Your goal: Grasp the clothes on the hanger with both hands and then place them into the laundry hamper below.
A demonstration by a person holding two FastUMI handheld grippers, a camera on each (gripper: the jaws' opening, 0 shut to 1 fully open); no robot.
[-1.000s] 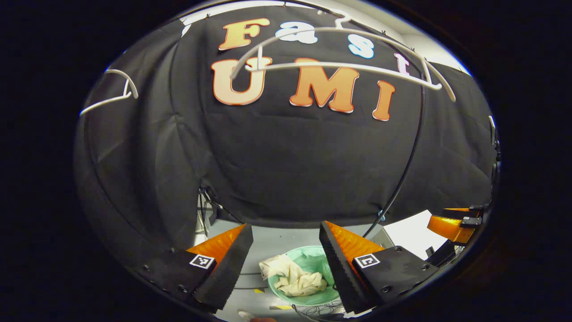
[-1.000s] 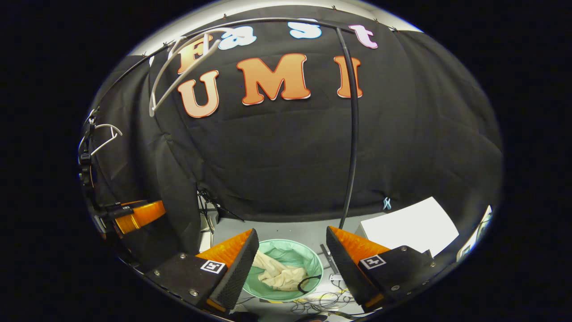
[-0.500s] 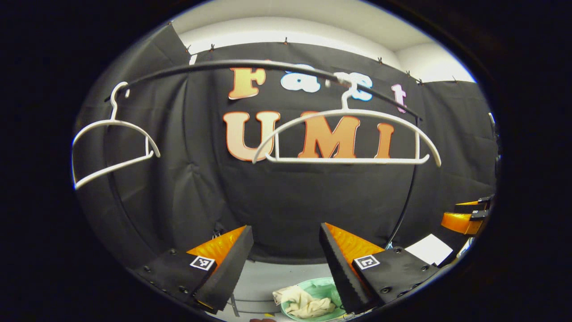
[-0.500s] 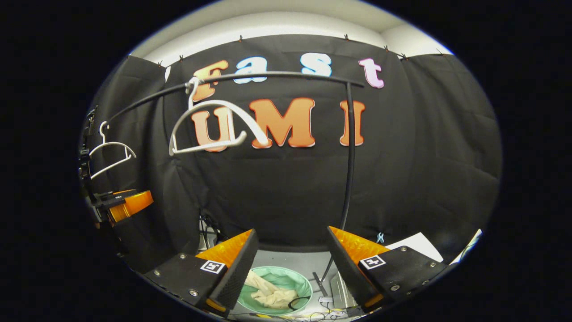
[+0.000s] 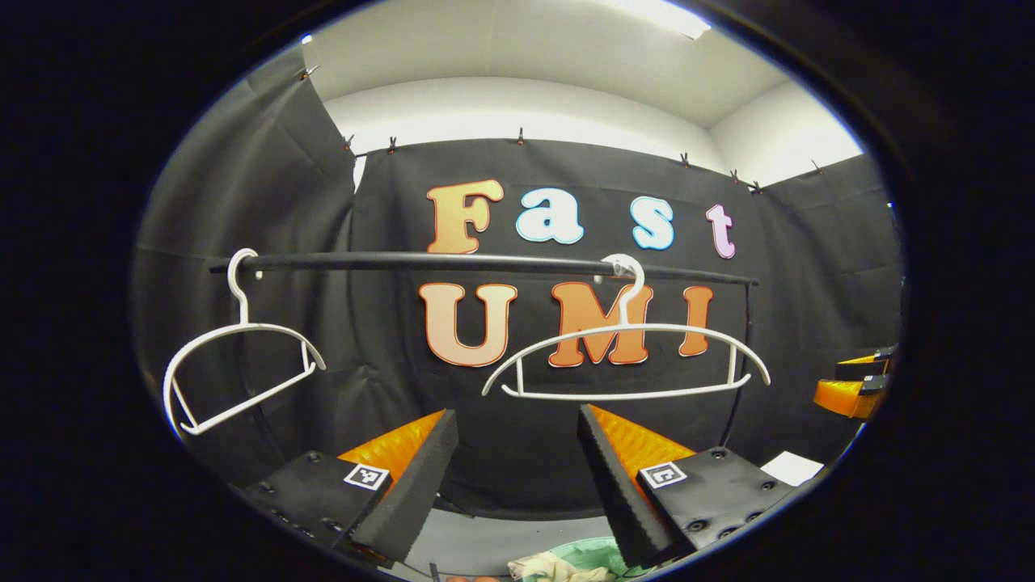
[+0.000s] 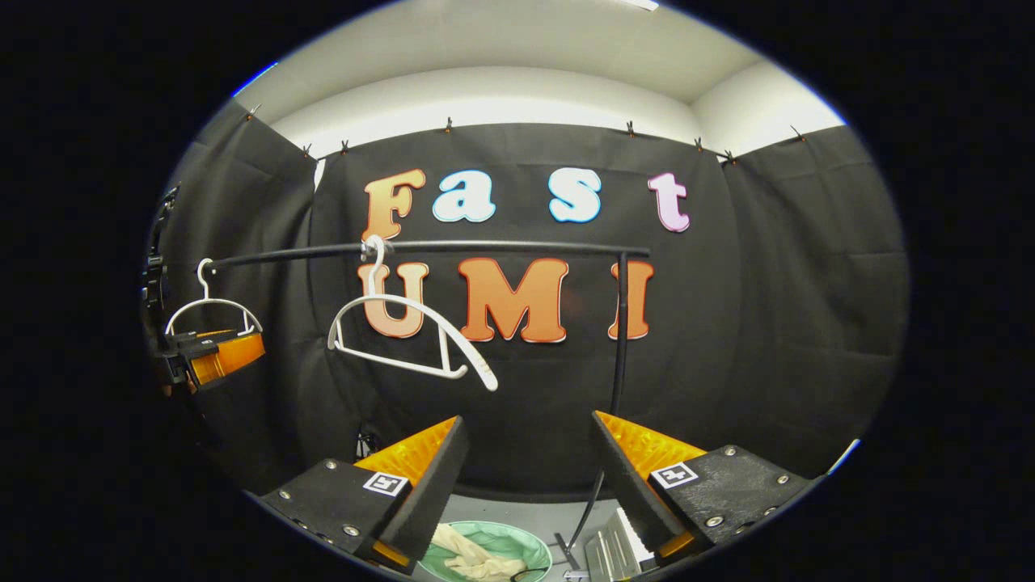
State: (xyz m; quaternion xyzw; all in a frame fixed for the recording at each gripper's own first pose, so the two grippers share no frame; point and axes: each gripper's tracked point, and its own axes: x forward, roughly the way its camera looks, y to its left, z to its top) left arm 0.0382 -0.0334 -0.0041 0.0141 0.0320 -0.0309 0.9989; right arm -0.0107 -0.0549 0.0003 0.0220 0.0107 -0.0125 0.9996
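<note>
Both hangers (image 5: 627, 356) bare, cream garment (image 6: 473, 558) in green hamper (image 6: 530, 546) below the fingers, so left gripper (image 5: 517, 477) and right gripper (image 6: 530, 477) gape empty, task apparently done.

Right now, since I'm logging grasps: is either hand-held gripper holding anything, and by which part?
Nothing is held. The left hand-held gripper and right hand-held gripper are both open with nothing between the fingers; the cream clothes lie in the green hamper.

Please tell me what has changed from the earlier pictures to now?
Both views tilted upward: the rail and bare hangers slid down the image, and the hamper holding the cloth sank to the bottom edge. The left gripper and right gripper stayed open, holding nothing.
</note>
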